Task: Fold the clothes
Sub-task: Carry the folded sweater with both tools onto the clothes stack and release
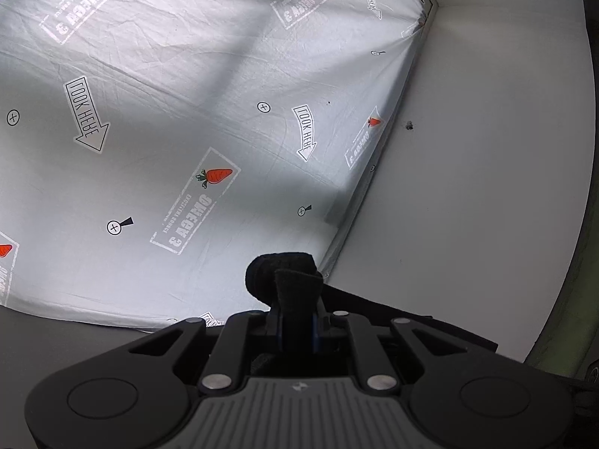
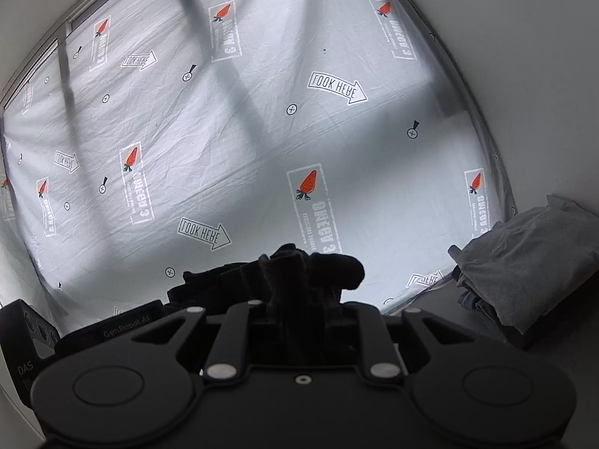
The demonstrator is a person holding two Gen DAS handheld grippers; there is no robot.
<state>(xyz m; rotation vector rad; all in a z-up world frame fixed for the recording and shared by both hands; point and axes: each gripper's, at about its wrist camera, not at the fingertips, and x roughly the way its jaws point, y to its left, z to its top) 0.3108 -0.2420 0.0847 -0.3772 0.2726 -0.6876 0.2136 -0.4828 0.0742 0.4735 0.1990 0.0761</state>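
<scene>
Looking along both grippers toward a large pale sheet (image 2: 262, 119) printed with carrots and "LOOK HERE" arrows, hung upright against a white wall (image 1: 486, 149). A folded grey garment pile (image 2: 524, 262) rests at the right on a dark counter (image 2: 441, 318). A black garment (image 2: 318, 269) is lifted between both tools: the left gripper (image 1: 297, 295) is pinched narrow on one bunched edge, the right gripper (image 2: 295, 284) likewise clamps another. This looks like the lift-and-spread step; next, likely lowering it flat with even tension before folding
</scene>
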